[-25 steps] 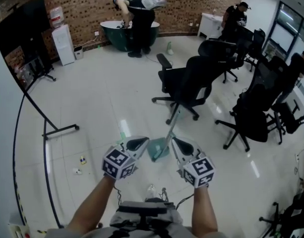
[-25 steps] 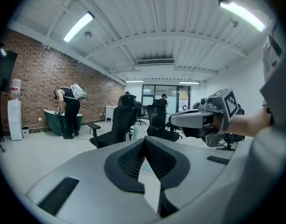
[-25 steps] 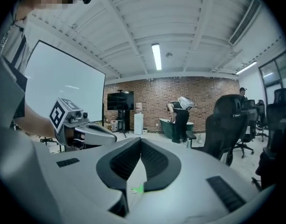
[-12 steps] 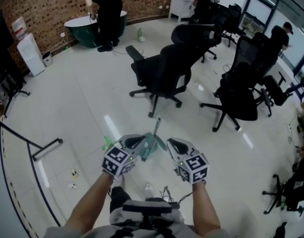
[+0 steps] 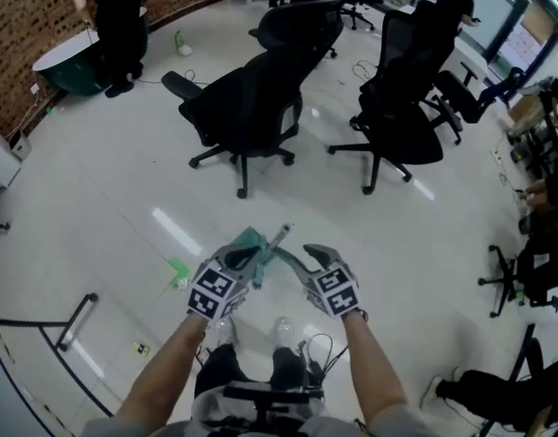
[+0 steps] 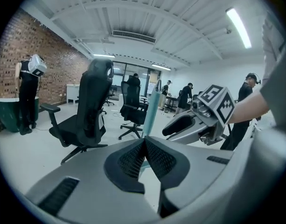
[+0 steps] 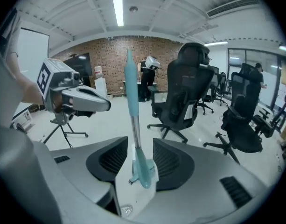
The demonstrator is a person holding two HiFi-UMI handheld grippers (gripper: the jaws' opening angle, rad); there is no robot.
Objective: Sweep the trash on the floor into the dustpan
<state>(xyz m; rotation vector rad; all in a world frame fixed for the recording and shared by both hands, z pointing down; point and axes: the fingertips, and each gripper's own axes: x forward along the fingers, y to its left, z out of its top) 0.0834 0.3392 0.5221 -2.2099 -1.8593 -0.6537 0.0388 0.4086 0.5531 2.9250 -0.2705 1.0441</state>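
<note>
A teal long-handled sweeping tool [image 5: 248, 240] sits tilted between my two grippers, close to my knees. Its teal and metal handle [image 7: 130, 92] stands between the jaws of my right gripper [image 7: 140, 146], which have just been opening; the pads do not press on it. My right gripper [image 5: 294, 254] is just right of the tool. My left gripper [image 6: 145, 141] is shut, and the handle [image 6: 150, 111] rises just past its tips. The left gripper [image 5: 251, 256] lies against the tool's teal head. A green scrap [image 5: 177, 269] and a small bit of trash [image 5: 138, 346] lie on the white floor to the left.
Two black office chairs [image 5: 251, 98] [image 5: 397, 107] stand ahead. A black stand foot [image 5: 74, 319] crosses the floor at the lower left. A person stands by a dark green tub [image 5: 65, 66] at the far left. More chairs and people are at the right.
Both grippers and the teal tool have come down and closer to my body, with the tool tilting over. The right jaws have parted around the handle. The view has swung right.
</note>
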